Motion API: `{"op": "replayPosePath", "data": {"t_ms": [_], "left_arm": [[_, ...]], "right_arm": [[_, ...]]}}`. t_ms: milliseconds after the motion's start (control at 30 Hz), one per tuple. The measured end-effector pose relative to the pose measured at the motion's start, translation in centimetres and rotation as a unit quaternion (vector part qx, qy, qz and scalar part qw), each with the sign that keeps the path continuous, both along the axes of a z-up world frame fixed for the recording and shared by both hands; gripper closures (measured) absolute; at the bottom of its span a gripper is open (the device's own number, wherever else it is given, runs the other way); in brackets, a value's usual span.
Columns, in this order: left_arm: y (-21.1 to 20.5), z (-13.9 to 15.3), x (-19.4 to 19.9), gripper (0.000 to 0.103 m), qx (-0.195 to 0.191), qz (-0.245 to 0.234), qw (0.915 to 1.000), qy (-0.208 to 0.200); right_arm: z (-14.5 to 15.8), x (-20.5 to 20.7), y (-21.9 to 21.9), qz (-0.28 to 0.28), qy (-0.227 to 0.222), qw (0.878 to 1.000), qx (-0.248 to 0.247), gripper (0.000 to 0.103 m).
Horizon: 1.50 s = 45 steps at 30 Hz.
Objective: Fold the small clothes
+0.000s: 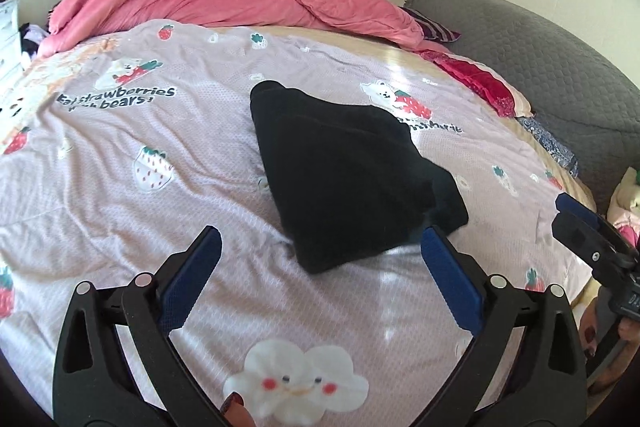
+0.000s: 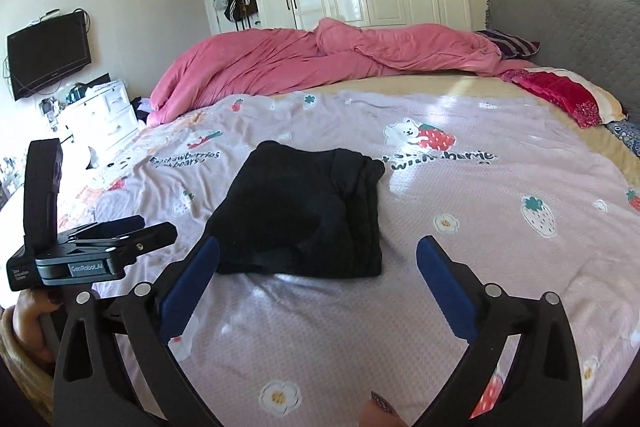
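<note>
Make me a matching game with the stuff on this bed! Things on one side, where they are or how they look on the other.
Things:
1. black garment
2. pink duvet
3. red cushion
4. left gripper

Descriptions:
A. bunched up at the far side of the bed
B. open, holding nothing
C. folded, in the middle of the sheet
D. by the grey headboard

Pairs: 1-C, 2-A, 3-D, 4-B

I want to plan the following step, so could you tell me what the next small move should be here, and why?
Probably draw both hands back: the black garment already lies folded in a compact stack on the bedspread, and the left gripper and right gripper both stand open, empty and clear of it.
</note>
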State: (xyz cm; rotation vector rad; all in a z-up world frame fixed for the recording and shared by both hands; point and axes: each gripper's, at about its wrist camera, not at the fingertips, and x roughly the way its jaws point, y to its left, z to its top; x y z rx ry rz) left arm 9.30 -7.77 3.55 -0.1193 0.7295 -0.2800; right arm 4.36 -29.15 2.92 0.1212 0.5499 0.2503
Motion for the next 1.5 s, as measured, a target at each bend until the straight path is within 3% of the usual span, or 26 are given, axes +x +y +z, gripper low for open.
{"op": "replayPosePath", "data": {"t_ms": [600,1500], "left_arm": [[1.9,-1.6,-4.6,0.009,0.002,0.015,0.9997,0.017],[1.9,-1.4,-5.1,0.009,0.012,0.030,0.9991,0.026]], "right_arm": [[-3.2,-2.8,1.7,-0.006,0.068,0.998,-0.008,0.004],[-3.3,-2.6,2.3,-0.006,0.074,0.997,-0.011,0.004]]}}
